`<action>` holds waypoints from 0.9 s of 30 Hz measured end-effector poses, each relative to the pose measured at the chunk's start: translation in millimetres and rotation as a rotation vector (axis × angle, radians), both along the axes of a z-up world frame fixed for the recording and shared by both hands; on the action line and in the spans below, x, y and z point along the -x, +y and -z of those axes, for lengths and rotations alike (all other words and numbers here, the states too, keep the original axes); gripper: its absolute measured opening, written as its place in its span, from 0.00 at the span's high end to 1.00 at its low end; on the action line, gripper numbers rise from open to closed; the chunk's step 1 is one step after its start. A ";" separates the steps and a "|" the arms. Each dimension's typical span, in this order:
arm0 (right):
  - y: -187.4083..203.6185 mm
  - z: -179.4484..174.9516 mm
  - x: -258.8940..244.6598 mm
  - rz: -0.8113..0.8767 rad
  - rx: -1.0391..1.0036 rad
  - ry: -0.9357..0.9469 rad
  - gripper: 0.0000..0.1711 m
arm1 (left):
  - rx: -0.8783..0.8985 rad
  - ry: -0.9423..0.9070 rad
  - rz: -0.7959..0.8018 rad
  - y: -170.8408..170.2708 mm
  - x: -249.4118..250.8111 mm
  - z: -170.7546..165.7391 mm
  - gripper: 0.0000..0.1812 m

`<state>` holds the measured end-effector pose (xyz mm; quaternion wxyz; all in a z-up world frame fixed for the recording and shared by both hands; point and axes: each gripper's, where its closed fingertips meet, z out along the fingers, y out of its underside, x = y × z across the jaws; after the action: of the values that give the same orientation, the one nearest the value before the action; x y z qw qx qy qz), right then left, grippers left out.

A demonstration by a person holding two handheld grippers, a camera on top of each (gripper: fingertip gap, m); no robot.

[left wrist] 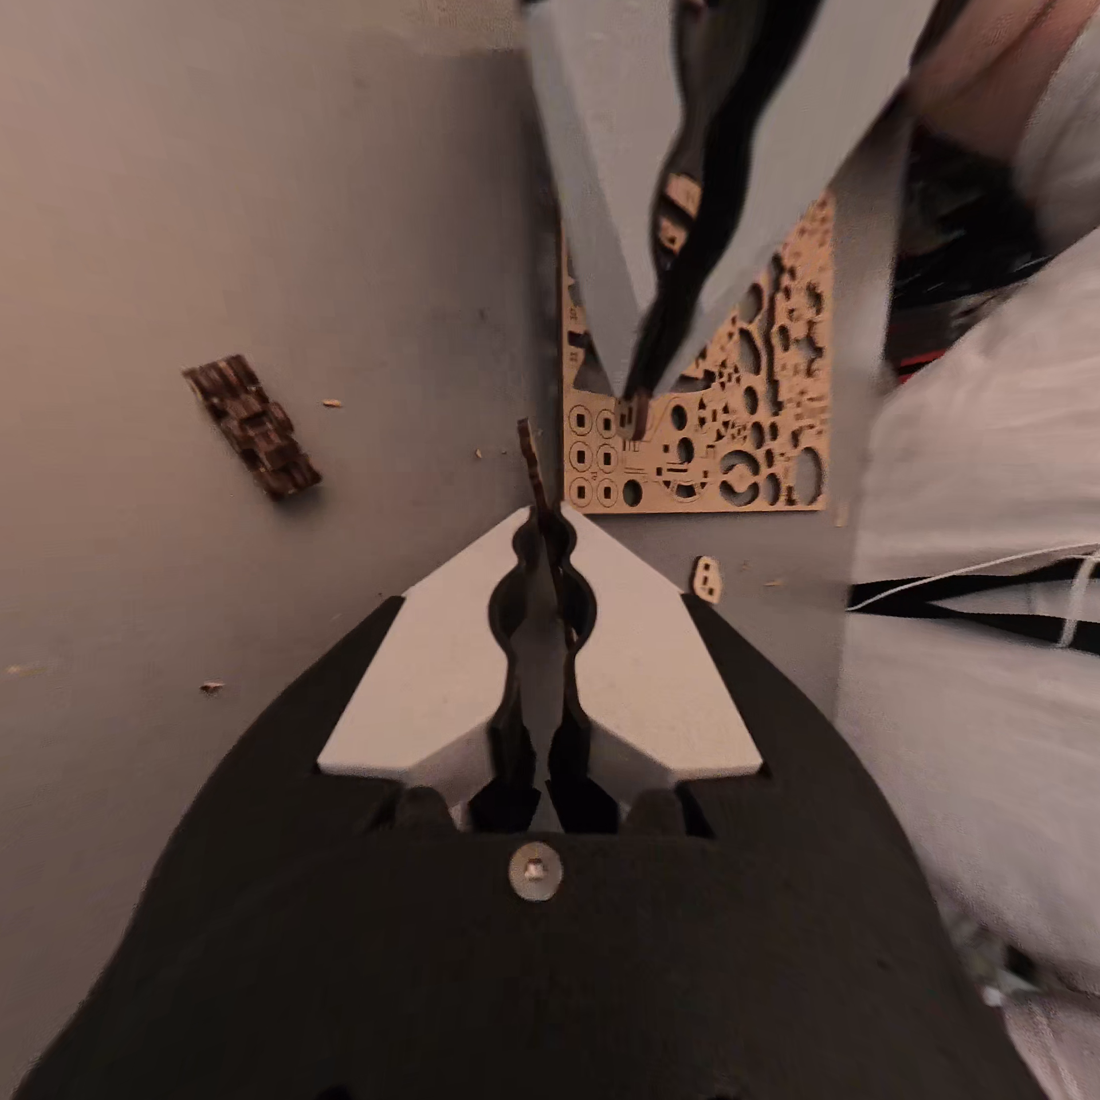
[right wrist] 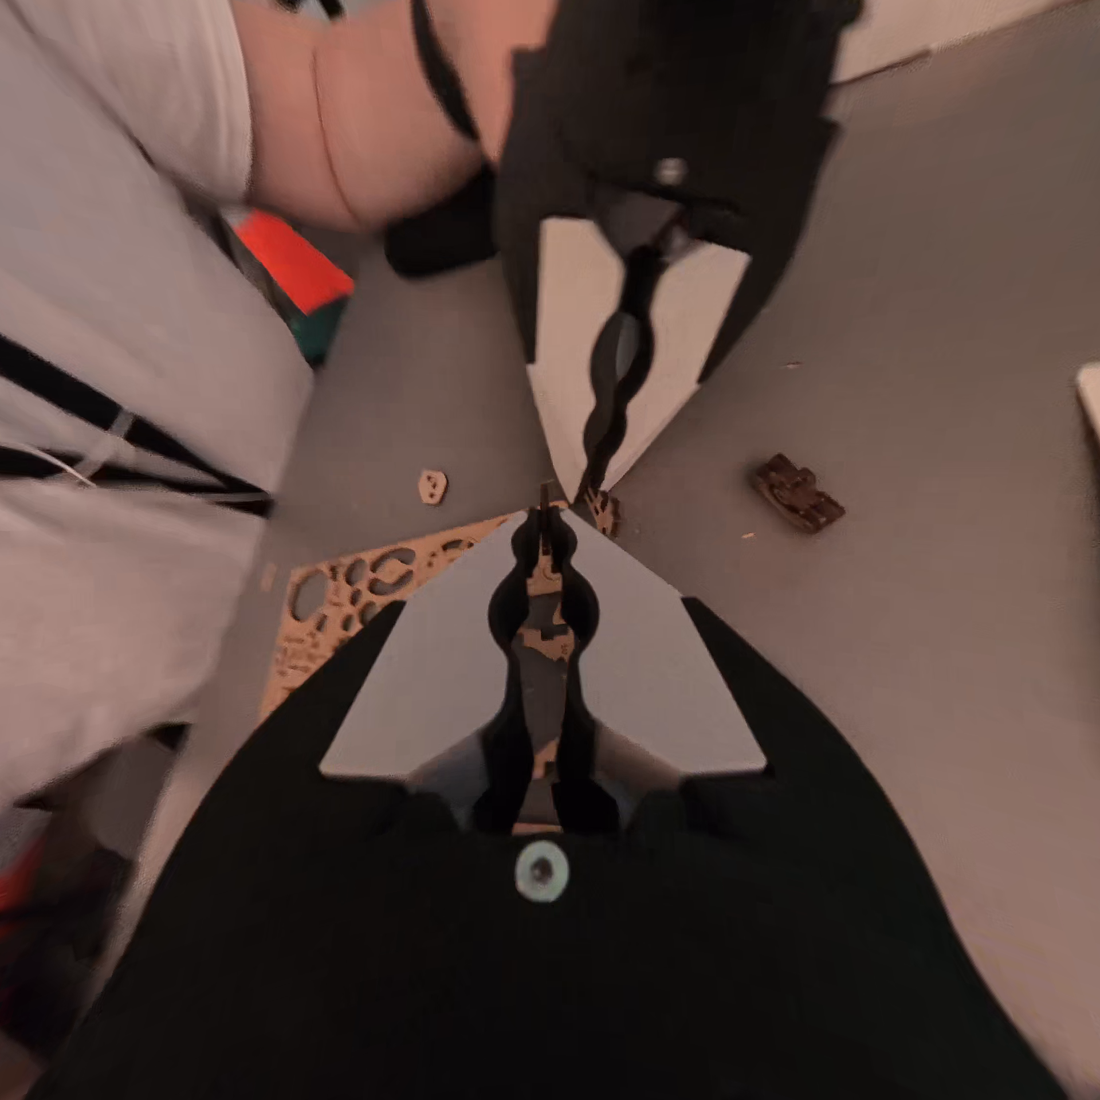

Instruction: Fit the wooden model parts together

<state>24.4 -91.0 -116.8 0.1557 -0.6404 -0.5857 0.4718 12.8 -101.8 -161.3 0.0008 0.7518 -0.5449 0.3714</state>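
Left tongs clenched on thin dark wooden strip, held edge-up above grey counter. Right tongs clenched on small notched wooden piece, hovering over pale cut-out sheet. Both parts now near each other, tip to tip, not yet joined. Probably the aligning step; next, turning small piece so its slot meets strip's edge, then pressing gently. Dark assembled block lying well apart on counter; small loose plate beside sheet.
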 end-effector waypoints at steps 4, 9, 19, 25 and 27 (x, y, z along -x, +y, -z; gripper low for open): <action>6.3 2.0 -0.6 0.057 0.191 -0.042 0.99 | -0.188 0.086 0.060 5.1 3.8 0.8 1.00; 14.8 2.5 4.3 0.118 0.264 -0.050 0.99 | -0.383 0.167 0.137 13.0 10.0 3.7 1.00; 14.3 9.7 13.5 0.120 0.472 -0.124 0.99 | -0.594 0.162 0.259 11.7 2.4 5.5 1.00; 11.2 15.3 14.8 0.135 0.535 -0.156 1.00 | -0.533 0.129 0.251 10.2 2.6 5.0 1.00; 12.4 14.7 16.0 0.154 0.559 -0.142 1.00 | -0.522 0.128 0.250 9.6 3.1 4.9 1.00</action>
<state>8.5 -78.6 -131.5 -0.0330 -0.7324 -0.3921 0.5557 9.7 -92.1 -166.2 -0.1126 0.6756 -0.7091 0.1673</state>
